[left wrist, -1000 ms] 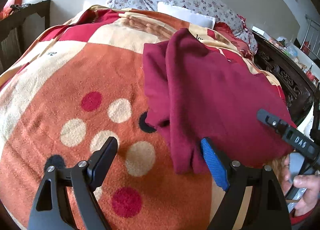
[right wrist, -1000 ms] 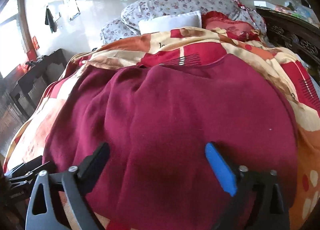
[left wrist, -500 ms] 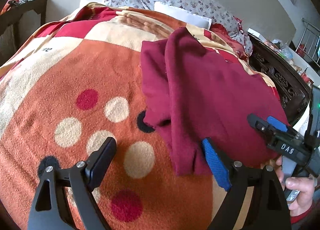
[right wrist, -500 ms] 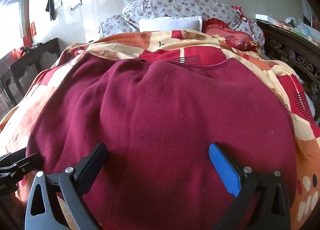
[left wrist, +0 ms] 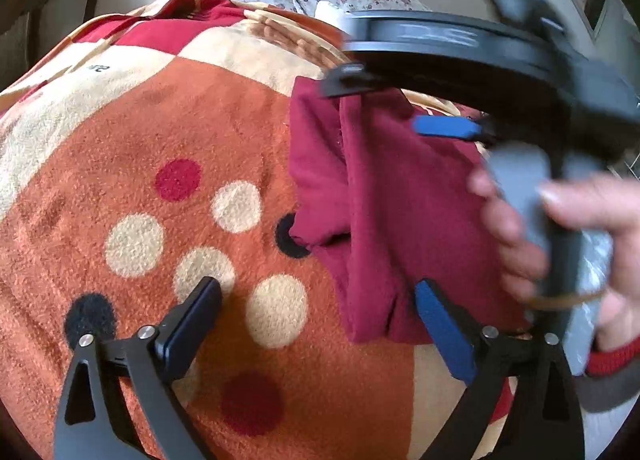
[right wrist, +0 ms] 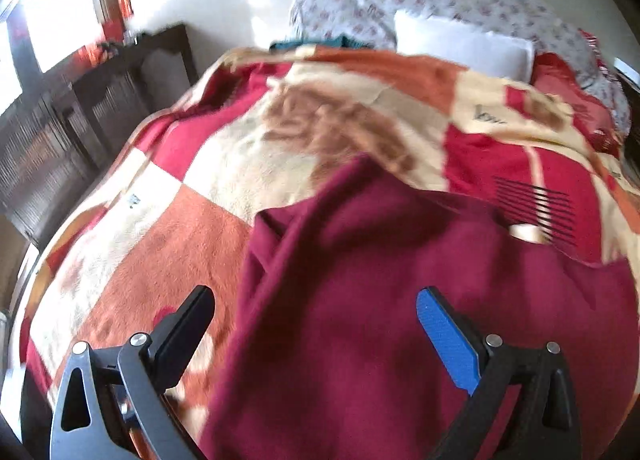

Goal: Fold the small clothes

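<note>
Two hand-held grippers are mine to report, both spread and holding nothing. Nearest, the left hand-held gripper [left wrist: 316, 324] has just been opening its jaws, with only the near hem of the one maroon garment [left wrist: 404, 220] beside its blue finger, not pinched. That garment lies on the bed's patterned blanket [left wrist: 132, 140], its left part already turned over the body. A second ago the right hand-held gripper [right wrist: 316, 324] sat low at the garment's right edge; now it has swung across and above the cloth, blurred, a person's hand [left wrist: 568, 236] on its handle. I judge it is heading for the far-left fold, though the smear makes that uncertain. Farthest off I count two floral pillows [right wrist: 420, 0] and one white one [right wrist: 460, 44].
</note>
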